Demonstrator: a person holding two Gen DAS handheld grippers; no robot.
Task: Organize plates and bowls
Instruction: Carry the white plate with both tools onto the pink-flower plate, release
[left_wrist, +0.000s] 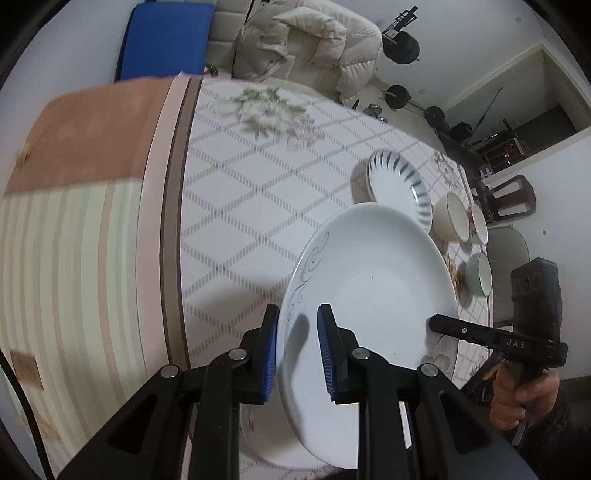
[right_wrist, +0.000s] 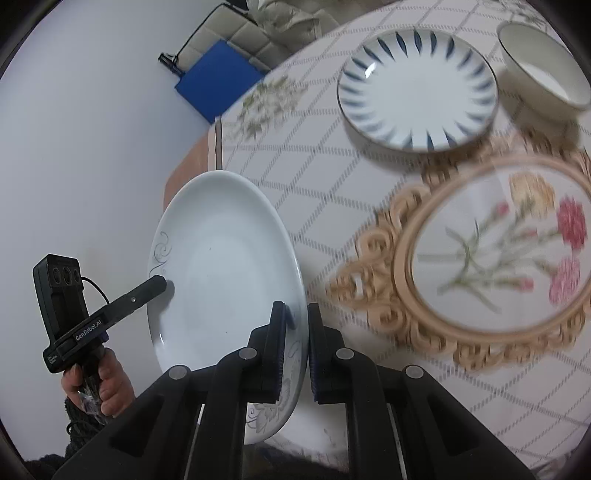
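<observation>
A large white plate with a grey scroll pattern (left_wrist: 373, 280) is held tilted above the table, and it also shows in the right wrist view (right_wrist: 225, 280). My left gripper (left_wrist: 297, 350) straddles its rim with a visible gap on the inner side. My right gripper (right_wrist: 295, 350) is shut on the opposite rim. A blue-striped plate (left_wrist: 400, 182) (right_wrist: 417, 92) lies flat on the table. A cream bowl (left_wrist: 452, 218) (right_wrist: 543, 70) stands beside it. Two more bowls, one white (left_wrist: 478, 223) and one pale green (left_wrist: 482, 273), stand further right.
The table (left_wrist: 258, 206) has a checked cloth with flower prints, including a gold-framed print (right_wrist: 491, 266). A chair with a pale jacket (left_wrist: 310, 40) and a blue cushion (left_wrist: 166, 37) stand behind it. Dumbbells (left_wrist: 400, 96) lie on the floor.
</observation>
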